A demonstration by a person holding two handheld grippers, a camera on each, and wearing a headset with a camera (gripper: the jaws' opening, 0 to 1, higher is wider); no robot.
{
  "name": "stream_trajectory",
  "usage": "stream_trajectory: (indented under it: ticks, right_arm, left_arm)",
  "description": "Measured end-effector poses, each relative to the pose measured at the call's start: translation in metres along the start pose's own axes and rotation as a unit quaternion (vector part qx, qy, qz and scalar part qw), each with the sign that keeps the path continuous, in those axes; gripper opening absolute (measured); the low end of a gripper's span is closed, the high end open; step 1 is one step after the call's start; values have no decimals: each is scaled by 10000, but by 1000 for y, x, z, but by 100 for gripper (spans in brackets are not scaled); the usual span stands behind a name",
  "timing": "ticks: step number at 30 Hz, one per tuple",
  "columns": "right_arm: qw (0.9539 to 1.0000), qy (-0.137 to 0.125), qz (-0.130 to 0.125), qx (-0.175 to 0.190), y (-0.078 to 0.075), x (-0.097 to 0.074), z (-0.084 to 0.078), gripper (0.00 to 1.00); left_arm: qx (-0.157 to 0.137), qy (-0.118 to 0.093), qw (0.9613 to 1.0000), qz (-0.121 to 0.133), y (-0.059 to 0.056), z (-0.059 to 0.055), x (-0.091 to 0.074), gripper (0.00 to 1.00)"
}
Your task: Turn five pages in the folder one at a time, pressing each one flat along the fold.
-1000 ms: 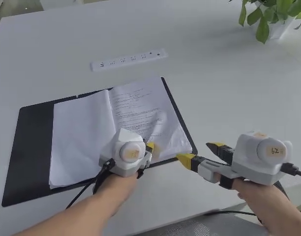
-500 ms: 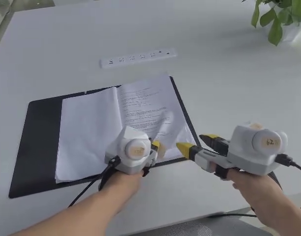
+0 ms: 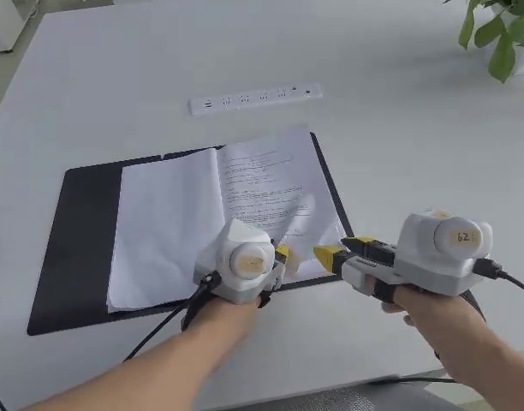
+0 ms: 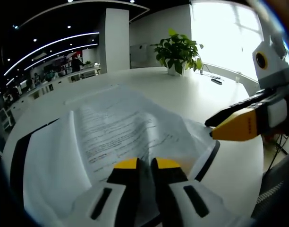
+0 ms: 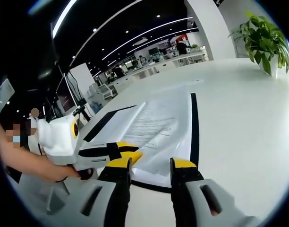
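At the folder's (image 3: pixel 74 248) near edge, left gripper (image 3: pixel 281 256) jaws closed over the printed page (image 3: pixel 266 193), right gripper (image 3: pixel 337 250) jaws apart; this page looks unturned, pages done unclear.

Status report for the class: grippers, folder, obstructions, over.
Left gripper shut, at lower edge of printed page. Right gripper open, by corner of folder. Folder lies open. Nothing in the way.

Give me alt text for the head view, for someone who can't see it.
A black folder lies open on a white table, and two grippers meet at its near edge: the left gripper over the printed page, the right gripper off the corner, jaws open. A power strip lies beyond.
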State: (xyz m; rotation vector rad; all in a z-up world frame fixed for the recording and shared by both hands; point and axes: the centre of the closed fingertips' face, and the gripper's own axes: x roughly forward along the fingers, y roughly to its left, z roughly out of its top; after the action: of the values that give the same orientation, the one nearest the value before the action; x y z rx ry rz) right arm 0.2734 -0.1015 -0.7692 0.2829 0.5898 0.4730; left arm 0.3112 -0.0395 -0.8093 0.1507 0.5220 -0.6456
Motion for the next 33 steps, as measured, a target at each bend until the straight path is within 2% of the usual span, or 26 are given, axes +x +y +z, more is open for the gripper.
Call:
stream_trajectory:
  ticks: [8,14,16,26,33]
  right_arm:
    - [9997,100,-70,200,-8,7,-6,29]
    - [9985,119,-65,538,-9,9,-9,29]
    - [9987,112,-83,491,-9,8,-9,28]
    - [9980,84,-209,594,-18,6,-8,9]
    - [9971,94,-225,727,-21,5,-8,4]
  left_arm:
    - [-21,-12,10000,-3,1,1,1,10]
    - [-36,-14,10000,-3,1,1,1,10]
    - [-33,-14,10000,-6,1,1,1,10]
    - [-51,-19,10000,3,2,1,1,10]
    - [-69,0,10000,4,1,1,1,10]
